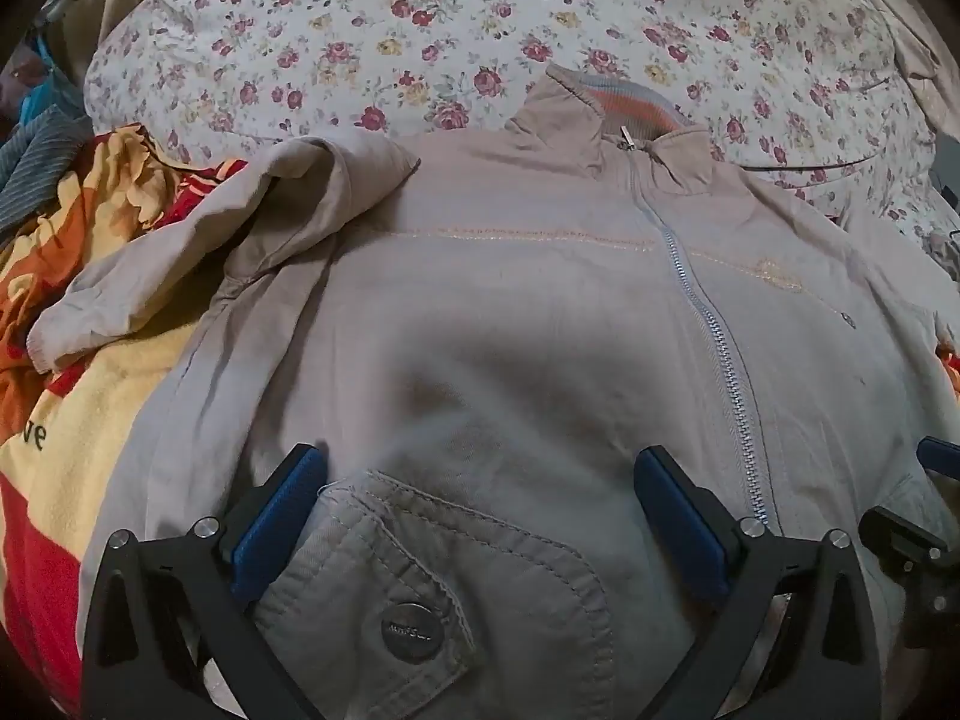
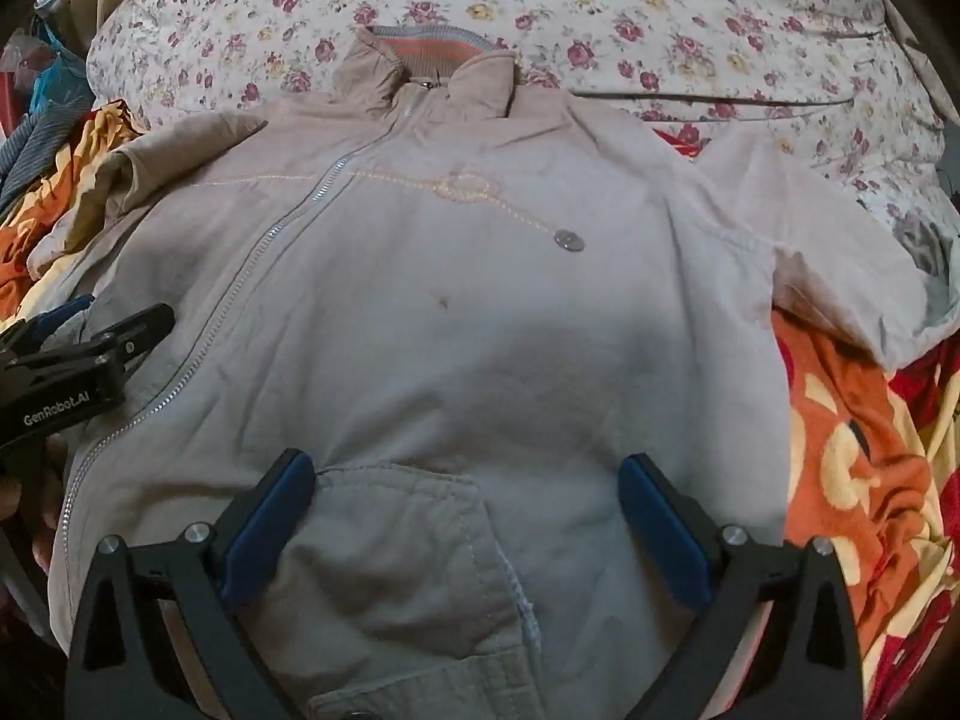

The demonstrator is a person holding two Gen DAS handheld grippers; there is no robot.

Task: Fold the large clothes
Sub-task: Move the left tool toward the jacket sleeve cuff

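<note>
A beige zip-up jacket [image 1: 510, 312] lies front-up on the bed, collar [image 1: 606, 114] at the far side, zipper closed. Its left sleeve [image 1: 180, 276] is bunched over a colourful blanket; the right sleeve [image 2: 840, 264] spreads to the right. My left gripper [image 1: 480, 480] hovers open over the lower left front, above a flap pocket with a metal snap [image 1: 412, 631]. My right gripper [image 2: 468, 480] stands open over the lower right front, above the other pocket [image 2: 408, 552]. Nothing is between either pair of fingers. Each gripper shows at the edge of the other's view.
A floral quilt [image 1: 420, 18] covers the far half of the bed. A red, orange and yellow blanket [image 1: 72, 420] lies under the jacket and shows on both sides [image 2: 870, 480]. Striped and teal clothes [image 1: 36, 138] pile at the far left.
</note>
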